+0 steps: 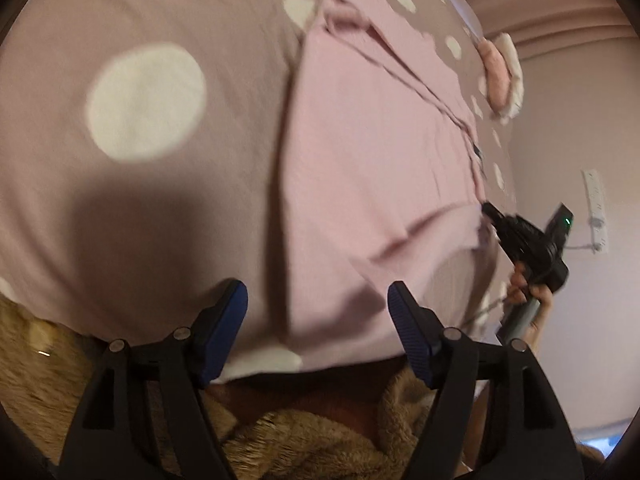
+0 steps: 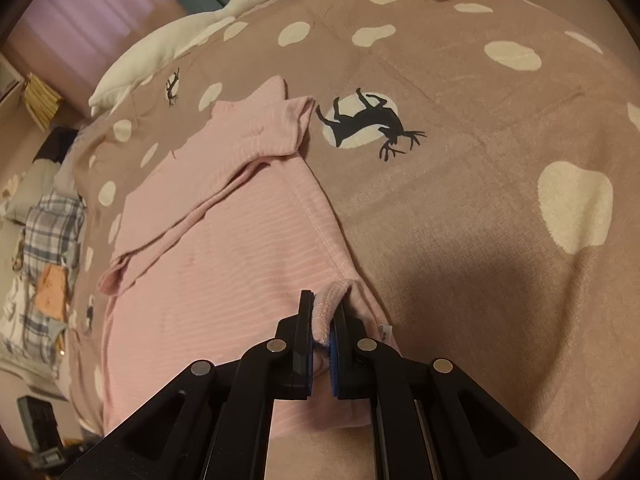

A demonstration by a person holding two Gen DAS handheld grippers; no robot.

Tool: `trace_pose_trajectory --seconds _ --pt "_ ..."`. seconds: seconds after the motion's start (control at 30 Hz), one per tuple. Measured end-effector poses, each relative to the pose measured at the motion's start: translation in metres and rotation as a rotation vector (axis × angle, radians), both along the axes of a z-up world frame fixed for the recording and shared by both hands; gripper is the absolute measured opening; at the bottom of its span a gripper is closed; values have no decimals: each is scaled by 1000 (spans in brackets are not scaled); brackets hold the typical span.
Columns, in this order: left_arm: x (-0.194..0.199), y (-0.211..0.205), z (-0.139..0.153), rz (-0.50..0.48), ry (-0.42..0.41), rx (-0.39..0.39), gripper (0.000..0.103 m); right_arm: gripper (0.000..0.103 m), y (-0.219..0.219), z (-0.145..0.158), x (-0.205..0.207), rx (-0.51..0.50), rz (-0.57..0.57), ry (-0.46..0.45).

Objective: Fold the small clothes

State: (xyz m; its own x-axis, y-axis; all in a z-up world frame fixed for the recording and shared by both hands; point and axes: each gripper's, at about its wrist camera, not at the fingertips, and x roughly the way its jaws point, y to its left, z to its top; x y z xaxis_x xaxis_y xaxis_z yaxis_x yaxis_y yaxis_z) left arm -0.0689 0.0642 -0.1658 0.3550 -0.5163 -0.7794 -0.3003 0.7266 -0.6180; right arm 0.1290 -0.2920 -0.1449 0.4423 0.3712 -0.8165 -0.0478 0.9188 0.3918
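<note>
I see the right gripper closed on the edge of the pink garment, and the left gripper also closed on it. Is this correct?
Not fully. The right gripper is closed on the edge of the pink garment, as the right wrist view shows. The left gripper is not: in the left wrist view its jaws stand wide open, gripping nothing.

So the only piece in play is a small pale pink top (image 2: 224, 240) with thin lighter stripes, lying mostly flat on the bed and partly folded, with one sleeve (image 2: 192, 216) laid diagonally across its body. The cuffed end and another folded bit stick out at the far end near the deer print, and the hem corner (image 2: 326, 312) nearest the camera is pinched up off the bed. From the other side it's blurry, just a long pink slab (image 1: 360, 152) with a crease across it.
</note>
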Motion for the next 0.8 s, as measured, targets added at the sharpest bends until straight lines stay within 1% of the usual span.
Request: trace_pose_trajectory --seconds 0.03,0.07,0.1,0.13,0.17,0.23,0.3,0.37,0.43,0.5,0.57,0.63,0.67,0.7,0.77,0.8 --pt "0 -3 -3 1 5 -29 59 7 1 1 0 -4 0 -3" --pt "2 -7 -7 -2 5 -61 45 7 1 2 -1 -9 0 -8" --pt "5 -10 -8 -12 0 -84 19 7 2 2 -1 -10 1 -11" --pt "8 -12 -8 -24 -12 -103 8 7 2 3 -2 -12 2 -14" --pt "11 -11 -6 -6 -34 -119 9 7 2 4 -2 -15 2 -18" --pt "17 -6 -1 32 -54 -153 8 7 2 7 -4 -19 1 -26" --pt "27 3 6 72 -82 -217 7 7 3 8 -6 -27 2 -32" --pt "39 15 12 113 -101 -265 7 7 2 8 -6 -28 0 -31" --pt "54 32 15 187 -128 -279 7 7 0 7 -6 -11 -11 -23" --pt "66 43 13 241 -136 -308 8 7 -3 5 -6 7 -27 -13" --pt "82 50 7 262 -141 -353 8 7 -6 3 -3 5 -43 -5" --pt "95 52 0 278 -127 -343 8 7 -8 2 0 29 -50 -3" --pt "102 51 -3 289 -104 -327 10 7 -10 1 1 42 -59 -3" --pt "106 50 -6 296 -92 -320 14 7 -12 0 2 51 -69 -3" --pt "111 53 -8 313 -100 -322 23 7 -17 -1 3 92 -91 1" --pt "111 55 -7 328 -110 -322 34 7 -21 -1 4 123 -101 0"
